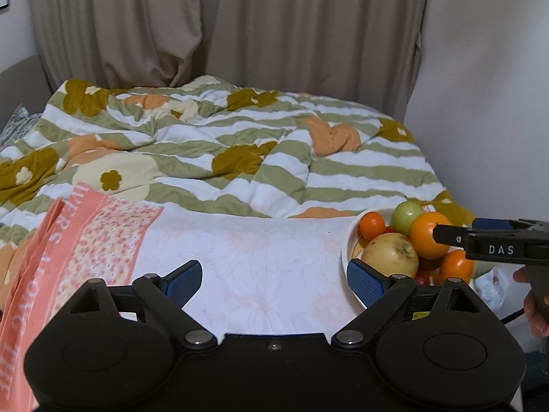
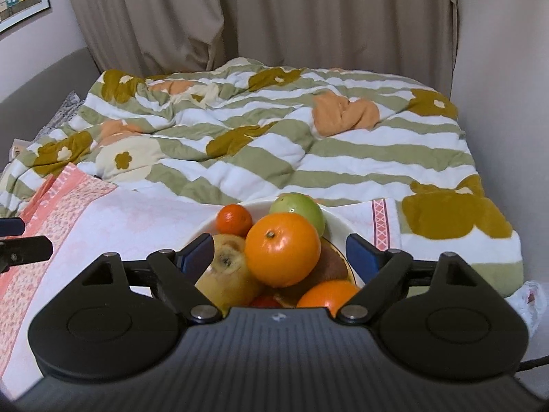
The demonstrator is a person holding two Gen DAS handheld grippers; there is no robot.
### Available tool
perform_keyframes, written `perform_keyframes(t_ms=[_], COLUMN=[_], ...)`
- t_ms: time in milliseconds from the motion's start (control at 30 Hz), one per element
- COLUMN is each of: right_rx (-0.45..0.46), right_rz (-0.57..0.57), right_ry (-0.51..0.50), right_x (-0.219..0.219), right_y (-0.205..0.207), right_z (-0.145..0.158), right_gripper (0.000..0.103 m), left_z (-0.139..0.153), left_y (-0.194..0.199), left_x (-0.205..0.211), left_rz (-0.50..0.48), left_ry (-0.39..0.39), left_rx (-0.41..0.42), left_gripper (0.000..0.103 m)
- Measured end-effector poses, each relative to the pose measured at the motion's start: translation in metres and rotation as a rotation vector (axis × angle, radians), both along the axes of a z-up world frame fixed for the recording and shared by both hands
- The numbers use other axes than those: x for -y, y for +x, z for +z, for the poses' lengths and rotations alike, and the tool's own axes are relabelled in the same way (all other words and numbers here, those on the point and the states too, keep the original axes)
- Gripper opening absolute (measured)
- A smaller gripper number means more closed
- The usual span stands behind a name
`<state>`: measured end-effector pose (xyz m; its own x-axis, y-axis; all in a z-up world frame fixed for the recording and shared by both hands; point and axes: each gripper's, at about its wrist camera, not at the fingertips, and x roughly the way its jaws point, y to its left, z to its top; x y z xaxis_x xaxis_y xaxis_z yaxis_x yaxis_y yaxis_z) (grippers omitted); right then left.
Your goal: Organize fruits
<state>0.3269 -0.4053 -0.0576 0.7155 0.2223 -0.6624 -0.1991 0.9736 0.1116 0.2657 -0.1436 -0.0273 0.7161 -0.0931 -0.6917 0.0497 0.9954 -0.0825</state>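
Observation:
A white bowl [image 2: 334, 218] sits on a pale floral towel [image 2: 137, 216] on the bed, piled with fruit. On top lies a large orange [image 2: 282, 249], with a green apple [image 2: 302, 207], a small mandarin [image 2: 234, 219], a yellow quince-like fruit [image 2: 226, 274] and another orange [image 2: 326, 295] around it. My right gripper [image 2: 279, 240] hangs over the bowl, open, its pads standing clear on either side of the large orange. My left gripper [image 1: 272, 271] is open over the bare towel, left of the bowl [image 1: 346, 250], with nothing between its fingers. The right gripper [image 1: 454, 228] shows from the side there.
A rumpled green-and-white striped quilt [image 1: 240, 158] with flower prints covers the bed behind the towel. A pink towel [image 1: 51, 257] lies at the left. Beige curtains [image 1: 223, 27] hang behind, a wall [image 1: 480, 86] stands at the right. A crumpled plastic bag [image 2: 530, 297] lies right of the bowl.

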Motion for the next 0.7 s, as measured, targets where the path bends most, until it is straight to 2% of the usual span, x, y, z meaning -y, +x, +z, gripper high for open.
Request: perform_keyframes(t_ms=[333, 433, 567, 700], right_rx=[0.084, 0.099, 0.110, 0.123], right_rz=[0.042, 0.028, 0.001, -0.049], right_ry=[-0.022, -0.002, 0.003, -0.010], right_x=[-0.010, -0.015, -0.025, -0.037], right_y=[-0.080, -0.107, -0.142, -0.179], right_z=[0.063, 0.082, 0.101, 0.112], right_gripper=[0.101, 0.103, 0.103, 0.103], left_z=[0.047, 0.061, 0.076, 0.083], left_y=[-0.075, -0.096, -0.124, -0.144], left_x=[-0.001, -0.006, -0.017, -0.028], left_rz=[0.044, 0.052, 0.051, 0.051], left_ry=[0.007, 0.017, 0.022, 0.051], left_rx=[0.105, 0.140, 0.192, 0.220], left_gripper=[0.094, 0.094, 0.103, 0.103])
